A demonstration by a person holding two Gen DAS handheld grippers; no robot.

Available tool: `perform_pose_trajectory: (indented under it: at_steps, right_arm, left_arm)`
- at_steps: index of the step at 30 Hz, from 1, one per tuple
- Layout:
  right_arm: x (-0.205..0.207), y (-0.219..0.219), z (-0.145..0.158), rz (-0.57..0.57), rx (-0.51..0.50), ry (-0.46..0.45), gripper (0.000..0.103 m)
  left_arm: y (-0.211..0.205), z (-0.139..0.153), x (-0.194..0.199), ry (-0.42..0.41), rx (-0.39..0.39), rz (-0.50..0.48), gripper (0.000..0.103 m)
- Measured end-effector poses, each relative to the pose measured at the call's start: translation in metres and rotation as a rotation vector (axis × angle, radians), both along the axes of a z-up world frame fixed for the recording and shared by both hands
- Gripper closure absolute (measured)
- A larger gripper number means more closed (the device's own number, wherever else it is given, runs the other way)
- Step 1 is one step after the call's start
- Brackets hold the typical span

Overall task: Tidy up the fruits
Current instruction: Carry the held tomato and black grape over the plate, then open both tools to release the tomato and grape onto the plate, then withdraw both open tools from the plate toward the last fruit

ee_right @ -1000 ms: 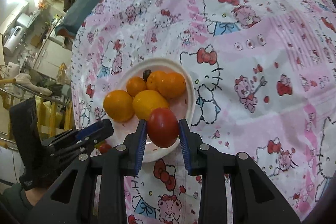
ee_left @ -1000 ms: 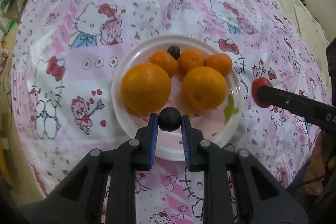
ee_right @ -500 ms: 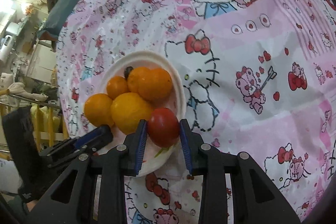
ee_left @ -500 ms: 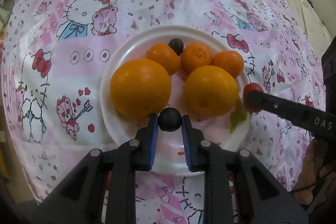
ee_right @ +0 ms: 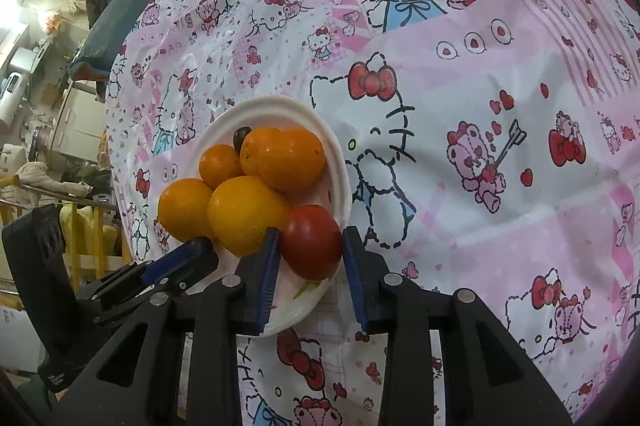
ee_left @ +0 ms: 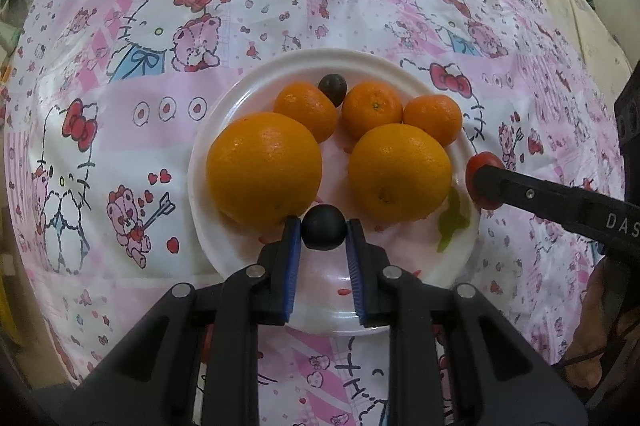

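A white plate [ee_left: 256, 94] lies on the pink cartoon tablecloth and holds two large oranges [ee_left: 264, 168], three small mandarins [ee_left: 372, 108] and a dark grape [ee_left: 333, 88]. My left gripper [ee_left: 323, 230] is shut on a second dark grape [ee_left: 323, 227] over the plate's near side, between the two oranges. My right gripper [ee_right: 311, 241] is shut on a red tomato [ee_right: 312, 241] at the plate's rim [ee_right: 344, 178]; the tomato also shows in the left wrist view [ee_left: 482, 166].
The tablecloth [ee_left: 160, 26] covers a round table whose edge drops off on all sides. In the right wrist view, cluttered shelves and furniture [ee_right: 48, 74] stand beyond the table's far left edge.
Both grippers have moved closer to the plate, each still holding its fruit. The tomato now sits at the plate's rim beside the large orange.
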State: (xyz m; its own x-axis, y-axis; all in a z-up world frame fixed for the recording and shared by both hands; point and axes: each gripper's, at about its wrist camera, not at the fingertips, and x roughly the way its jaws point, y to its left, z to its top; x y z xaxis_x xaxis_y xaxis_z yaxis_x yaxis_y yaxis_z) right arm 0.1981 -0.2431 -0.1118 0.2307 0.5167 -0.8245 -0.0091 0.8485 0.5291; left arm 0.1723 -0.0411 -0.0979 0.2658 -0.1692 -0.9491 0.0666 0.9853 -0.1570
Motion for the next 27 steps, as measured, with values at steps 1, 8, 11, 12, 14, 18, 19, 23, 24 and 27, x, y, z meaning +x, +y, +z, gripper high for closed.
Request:
perform_pose_trajectory:
  at_steps: [1,8,11,12,14,18,19,23,24,27]
  right_arm:
    - [0.000,-0.001,0.001,-0.003,0.002,-0.002,0.068]
    - [-0.001,-0.012,0.013,-0.042,0.048,-0.041,0.039]
    - [-0.001,-0.015,0.015,-0.050,0.052,-0.043,0.039]
    - [-0.002,-0.016,0.016,-0.053,0.050,-0.047,0.039]
    - [-0.002,-0.017,0.018,-0.056,0.047,-0.053,0.039]
    - [-0.002,-0.018,0.021,-0.060,0.048,-0.064,0.039]
    - [-0.002,-0.018,0.022,-0.060,0.047,-0.066,0.038]
    - [-0.002,-0.020,0.023,-0.063,0.053,-0.065,0.038]
    - [-0.002,-0.020,0.023,-0.064,0.054,-0.067,0.038]
    - [-0.004,-0.025,0.027,-0.077,0.058,-0.076,0.038]
  left_arm:
    - [0.000,0.000,0.000,0.000,-0.002,0.000,0.083]
    - [0.000,0.002,-0.001,-0.006,-0.005,-0.003,0.083]
    - [-0.001,0.005,-0.003,-0.016,0.000,-0.009,0.083]
    - [-0.001,0.005,-0.003,-0.019,0.001,-0.009,0.083]
    - [-0.001,0.005,-0.003,-0.017,-0.002,-0.007,0.083]
    - [0.000,0.005,-0.004,-0.020,0.003,0.003,0.068]
    - [0.001,0.008,-0.006,-0.036,0.008,0.011,0.065]
    - [-0.001,0.013,-0.007,-0.062,0.012,0.009,0.036]
    - [0.001,0.015,-0.008,-0.069,0.012,0.020,0.022]
    - [0.004,0.018,-0.012,-0.074,-0.003,0.039,0.017]
